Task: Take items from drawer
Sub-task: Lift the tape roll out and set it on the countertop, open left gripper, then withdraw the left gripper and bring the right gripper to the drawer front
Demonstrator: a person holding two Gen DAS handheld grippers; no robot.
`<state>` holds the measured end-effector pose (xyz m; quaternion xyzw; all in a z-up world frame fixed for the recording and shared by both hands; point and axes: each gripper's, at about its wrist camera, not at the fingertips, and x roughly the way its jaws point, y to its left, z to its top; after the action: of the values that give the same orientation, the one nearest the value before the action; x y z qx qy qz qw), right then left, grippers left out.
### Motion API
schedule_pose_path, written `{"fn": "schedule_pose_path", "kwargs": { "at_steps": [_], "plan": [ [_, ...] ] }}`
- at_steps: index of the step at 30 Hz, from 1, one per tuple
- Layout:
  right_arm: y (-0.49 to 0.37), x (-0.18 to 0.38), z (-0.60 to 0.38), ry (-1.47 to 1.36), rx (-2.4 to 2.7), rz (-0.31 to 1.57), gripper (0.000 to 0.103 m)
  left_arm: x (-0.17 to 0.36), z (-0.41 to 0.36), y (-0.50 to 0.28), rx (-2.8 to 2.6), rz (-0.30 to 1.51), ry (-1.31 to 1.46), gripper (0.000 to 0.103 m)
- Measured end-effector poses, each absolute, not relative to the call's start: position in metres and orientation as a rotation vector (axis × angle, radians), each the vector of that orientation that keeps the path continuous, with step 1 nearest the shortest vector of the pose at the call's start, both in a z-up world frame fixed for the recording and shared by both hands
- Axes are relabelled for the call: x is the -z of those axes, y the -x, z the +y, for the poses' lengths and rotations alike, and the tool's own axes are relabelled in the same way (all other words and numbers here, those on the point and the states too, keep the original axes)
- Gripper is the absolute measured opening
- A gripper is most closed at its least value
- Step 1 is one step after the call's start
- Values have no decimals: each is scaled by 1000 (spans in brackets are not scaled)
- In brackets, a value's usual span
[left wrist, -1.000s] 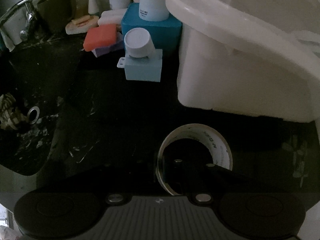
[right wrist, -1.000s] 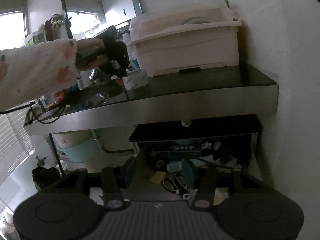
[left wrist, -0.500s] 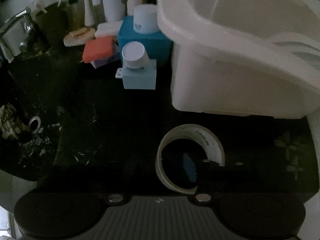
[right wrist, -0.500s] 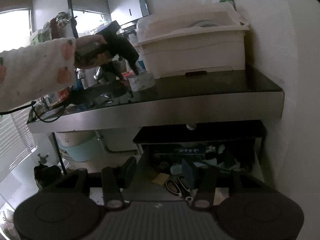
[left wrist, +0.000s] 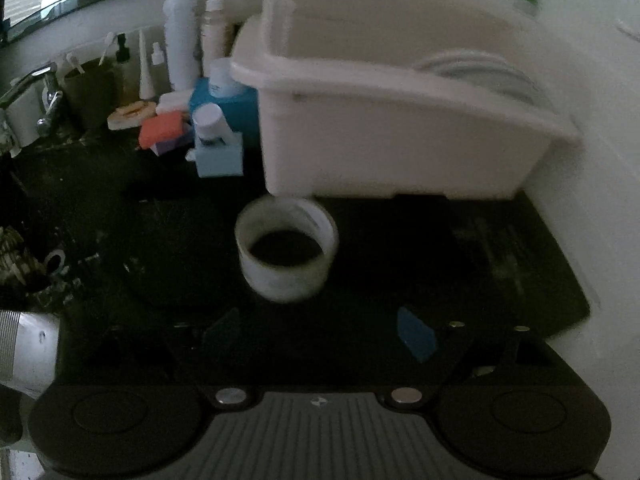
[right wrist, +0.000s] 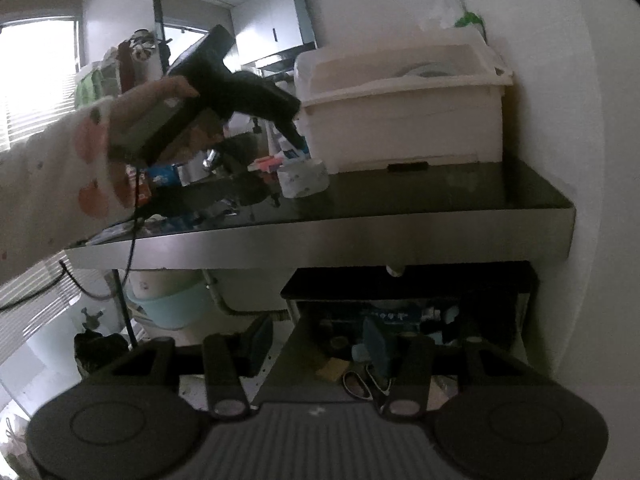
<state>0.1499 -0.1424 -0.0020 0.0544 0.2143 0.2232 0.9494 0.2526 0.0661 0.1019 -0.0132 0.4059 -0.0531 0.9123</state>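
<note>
Released since a second ago, the roll of tape now stands on the dark countertop ahead of the left gripper, clear of both blue pads and centred between them, its open core facing up; earlier it sat hooked on a finger at the lens. That gripper's jaws are opening with nothing between them, and it has pulled back from the white dish rack just beyond the tape. Below the counter, the open drawer lies directly ahead of the right gripper, the nearer hand for the next pick; its jaws stand part open and empty, unchanged. Scissors lie by its right finger, handles toward the lens, long axis running away from the jaws.
</note>
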Motion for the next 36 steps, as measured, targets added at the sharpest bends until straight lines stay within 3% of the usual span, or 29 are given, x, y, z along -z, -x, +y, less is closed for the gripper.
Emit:
{"fn": "schedule_pose_path", "kwargs": {
  "at_steps": [14, 33, 36],
  "plan": [
    [-134, 6, -140, -116, -461, 444, 50, -49, 60, -176, -55, 794, -55, 87],
    [-136, 31, -128, -118, -405, 515, 51, 16, 69, -89, -125, 793, 55, 87],
    [-134, 38, -126, -122, -380, 504, 60, 20, 66, -78, -135, 768, 53, 87]
  ]
}}
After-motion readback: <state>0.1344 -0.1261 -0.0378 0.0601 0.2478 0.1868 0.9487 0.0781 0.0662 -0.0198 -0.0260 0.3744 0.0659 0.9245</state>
